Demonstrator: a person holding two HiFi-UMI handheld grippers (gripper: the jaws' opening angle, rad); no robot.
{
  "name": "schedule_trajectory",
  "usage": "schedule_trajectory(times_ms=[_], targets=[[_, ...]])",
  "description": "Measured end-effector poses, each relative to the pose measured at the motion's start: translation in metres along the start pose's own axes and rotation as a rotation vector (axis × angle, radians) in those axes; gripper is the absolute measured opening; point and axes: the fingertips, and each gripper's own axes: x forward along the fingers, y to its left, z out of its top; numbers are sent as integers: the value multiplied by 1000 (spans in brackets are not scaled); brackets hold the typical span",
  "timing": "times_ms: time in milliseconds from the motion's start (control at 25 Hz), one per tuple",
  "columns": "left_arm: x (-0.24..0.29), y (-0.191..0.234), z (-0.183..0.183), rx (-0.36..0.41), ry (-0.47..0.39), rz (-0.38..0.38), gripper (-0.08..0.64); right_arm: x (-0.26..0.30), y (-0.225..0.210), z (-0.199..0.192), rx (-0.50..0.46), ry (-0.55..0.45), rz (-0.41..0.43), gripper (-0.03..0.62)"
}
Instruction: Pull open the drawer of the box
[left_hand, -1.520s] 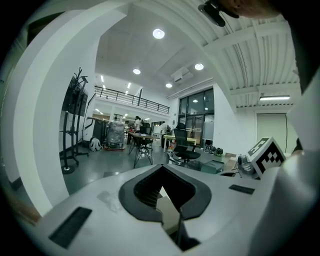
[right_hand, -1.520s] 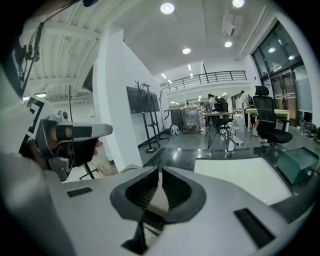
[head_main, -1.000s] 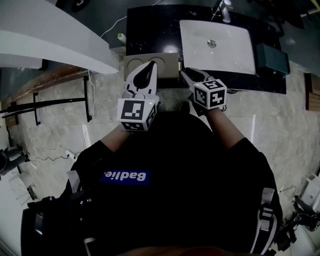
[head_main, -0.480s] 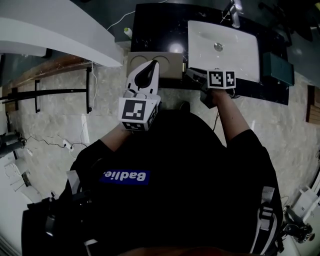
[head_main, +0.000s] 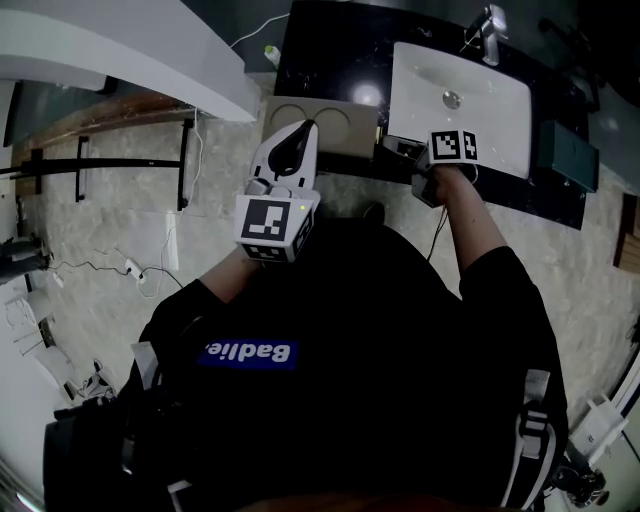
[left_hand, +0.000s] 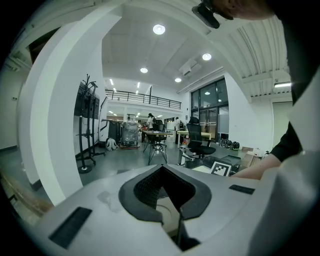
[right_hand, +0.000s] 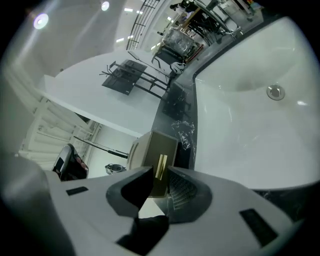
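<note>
A tan box (head_main: 330, 118) with two round marks on its lid stands on the black counter (head_main: 325, 45), left of the sink. In the right gripper view its drawer face (right_hand: 150, 150) carries a slim gold handle (right_hand: 161, 167). My right gripper (head_main: 393, 147) reaches in at the box's right side. Its jaws (right_hand: 157, 176) stand open a little, one on each side of the handle, and I see no clear contact. My left gripper (head_main: 306, 128) hovers shut above the box's near edge, holding nothing. Its view (left_hand: 161, 167) points out across the room.
A white sink (head_main: 470, 120) with a tap (head_main: 487, 22) lies right of the box. A small bottle (head_main: 270, 52) stands at the counter's back left. A dark green case (head_main: 566, 157) sits beyond the sink. A white curved desk (head_main: 120, 50) fills the upper left.
My right gripper has moved forward and turned in toward the box's right side. The left gripper has stayed in place, shut.
</note>
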Motion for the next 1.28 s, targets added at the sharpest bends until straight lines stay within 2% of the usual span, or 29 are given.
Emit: schedule_trajectory(times_ms=[520,800,1160,1280], targets=[[-4,8,1,-6,21,51,-15,14,-9,6,71,39,70,69],[-6,8,-2,-15,21,66,-15,17,-6,5,111,35,149,48],[-4,4,1,-13,13,64,-15,16,-7,5,126,32,164,32],[-2,3,2,-8,11,63,-15,15,-11,6,95,36,149,32]])
